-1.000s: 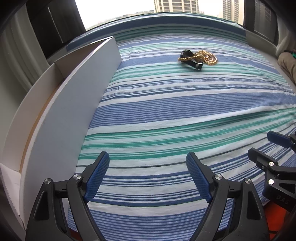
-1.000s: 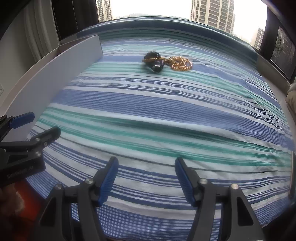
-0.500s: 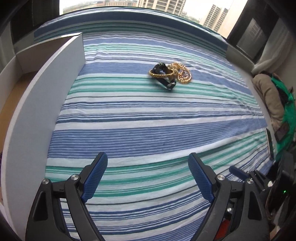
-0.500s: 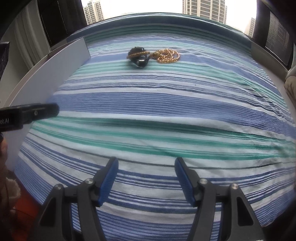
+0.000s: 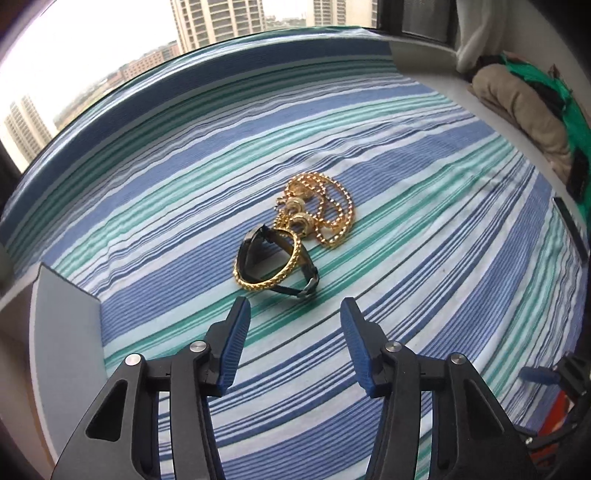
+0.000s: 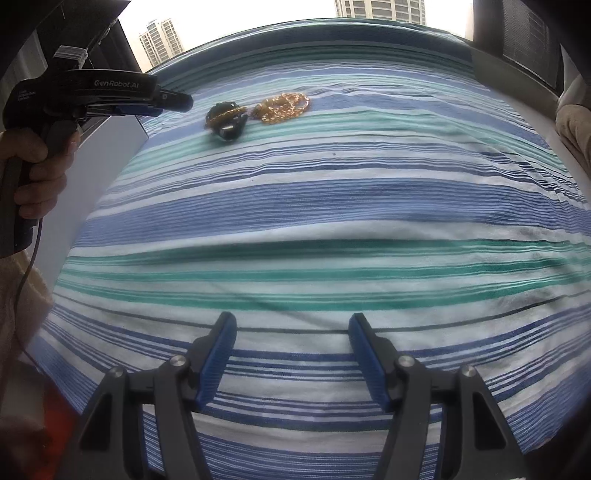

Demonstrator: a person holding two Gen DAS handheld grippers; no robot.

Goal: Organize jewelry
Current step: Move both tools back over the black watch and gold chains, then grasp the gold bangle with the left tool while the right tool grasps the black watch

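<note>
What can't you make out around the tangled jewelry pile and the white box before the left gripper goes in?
- Gold bead chain necklace and gold clasps, left wrist view: overlapping loops hide how they interlink.
- Black strap bracelet: partly covered by the gold twisted bangle.
- White cardboard box: interior cut off by the left edge.
- Right wrist view: pile too small for detail; left gripper seen side-on.

A striped cloth [image 5: 424,236] covers the surface; high-rise towers [image 5: 218,18] stand outside the window.
</note>
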